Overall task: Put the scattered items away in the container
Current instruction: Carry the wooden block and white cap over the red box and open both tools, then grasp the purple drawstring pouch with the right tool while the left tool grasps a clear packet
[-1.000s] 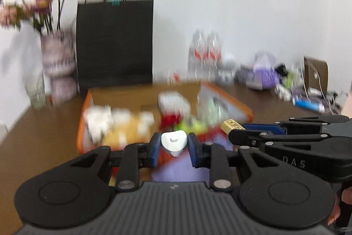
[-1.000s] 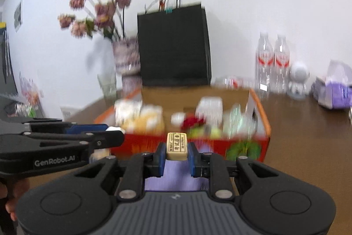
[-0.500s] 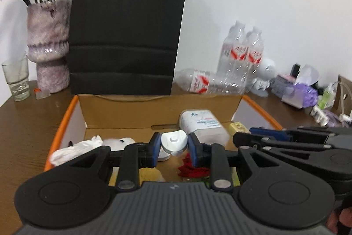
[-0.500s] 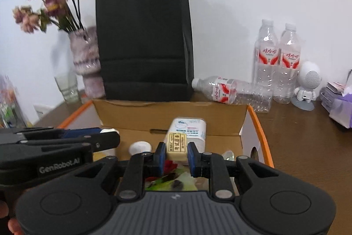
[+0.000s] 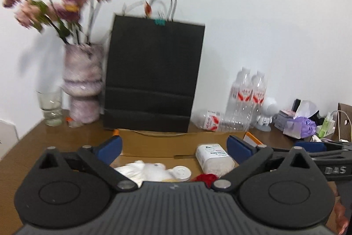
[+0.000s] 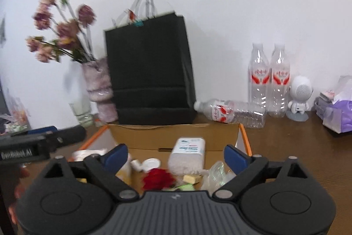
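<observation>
Brown worktop (image 6: pixel 297 147) carries a cardboard box (image 6: pixel 176 136) in front of a black bag (image 6: pixel 149 72), holding a white bottle (image 6: pixel 187 153), red flower (image 6: pixel 157 178) and white cap (image 5: pixel 180 172), with left gripper (image 5: pixel 173 149) and right gripper (image 6: pixel 176 156) both spread wide, empty, above its near side.

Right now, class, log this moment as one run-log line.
left hand-held gripper: open, empty | right hand-held gripper: open, empty | cardboard box: holds white cap, yellow block

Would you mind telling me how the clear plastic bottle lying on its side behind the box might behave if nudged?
The clear plastic bottle on its side looks empty, so probably very light. Lying round on the brown wooden table, it would likely roll. Its thin walls may dent under the tongs.
</observation>
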{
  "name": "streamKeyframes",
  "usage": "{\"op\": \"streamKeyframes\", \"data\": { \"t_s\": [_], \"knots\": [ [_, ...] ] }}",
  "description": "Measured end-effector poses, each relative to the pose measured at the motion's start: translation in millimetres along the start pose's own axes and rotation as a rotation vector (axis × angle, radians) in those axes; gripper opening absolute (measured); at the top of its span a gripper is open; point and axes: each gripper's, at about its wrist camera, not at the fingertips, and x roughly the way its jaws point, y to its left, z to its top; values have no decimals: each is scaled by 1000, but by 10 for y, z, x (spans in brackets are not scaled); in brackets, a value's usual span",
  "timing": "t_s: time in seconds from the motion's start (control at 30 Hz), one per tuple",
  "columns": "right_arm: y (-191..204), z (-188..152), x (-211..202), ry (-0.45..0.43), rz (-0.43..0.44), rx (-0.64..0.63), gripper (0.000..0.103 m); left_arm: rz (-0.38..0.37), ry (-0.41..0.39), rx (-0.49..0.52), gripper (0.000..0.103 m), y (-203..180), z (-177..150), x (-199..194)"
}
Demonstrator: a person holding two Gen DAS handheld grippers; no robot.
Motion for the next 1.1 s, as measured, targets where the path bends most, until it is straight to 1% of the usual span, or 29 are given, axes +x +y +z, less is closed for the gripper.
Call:
{"op": "streamKeyframes", "data": {
  "t_s": [0.07,0.17,0.23,0.33,0.43,0.47,0.5,0.53,0.57,0.6,0.67,0.73,0.83,0.87,0.93,0.97,1.0,1.03,1.07,1.1],
  "knots": [
    [82,-75,-225,-8,10,-31,101,9,-3,5,103,72,-46,-218],
    [176,-248,-526,-16,7,-69,101,16,7,20,103,193,-201,-488],
    [204,-414,-665,-8,-1,-70,101,37,44,35,103,273,-341,-607],
    [221,-723,-764,42,-24,-56,101,58,123,55,103,365,-605,-688],
    [236,-990,-772,100,-28,-35,99,48,191,48,101,431,-849,-714],
    [253,-1064,-762,117,-30,-31,96,35,209,46,97,433,-912,-711],
    [281,-1121,-748,132,-29,-30,91,20,223,49,93,415,-962,-699],
    [321,-1155,-727,143,-26,-34,89,5,232,58,85,387,-1003,-686],
    [370,-1170,-707,149,-23,-45,88,-9,239,71,79,346,-1033,-669],
    [419,-1173,-685,150,-22,-60,88,-20,246,86,77,294,-1050,-638],
    [496,-1153,-639,141,-48,-86,88,-32,250,114,69,194,-1060,-565],
    [529,-1117,-572,127,-96,-113,88,-37,251,150,69,94,-1086,-499],
    [502,-1048,-394,136,-151,-156,88,-12,285,181,67,5,-1139,-342],
    [472,-1031,-327,144,-156,-164,88,-9,299,178,61,5,-1172,-302],
    [428,-996,-168,163,-170,-181,88,-10,324,173,52,19,-1235,-250],
    [415,-992,-110,168,-167,-187,82,-2,323,182,46,20,-1250,-245],
    [398,-992,-55,177,-156,-187,63,5,318,191,41,22,-1259,-248],
    [378,-999,-15,193,-141,-176,50,6,314,189,32,37,-1258,-252],
    [357,-1011,10,208,-120,-156,30,2,312,178,32,59,-1254,-258],
    [350,-1024,8,213,-107,-148,30,1,308,171,31,70,-1252,-266]
  ]
}}
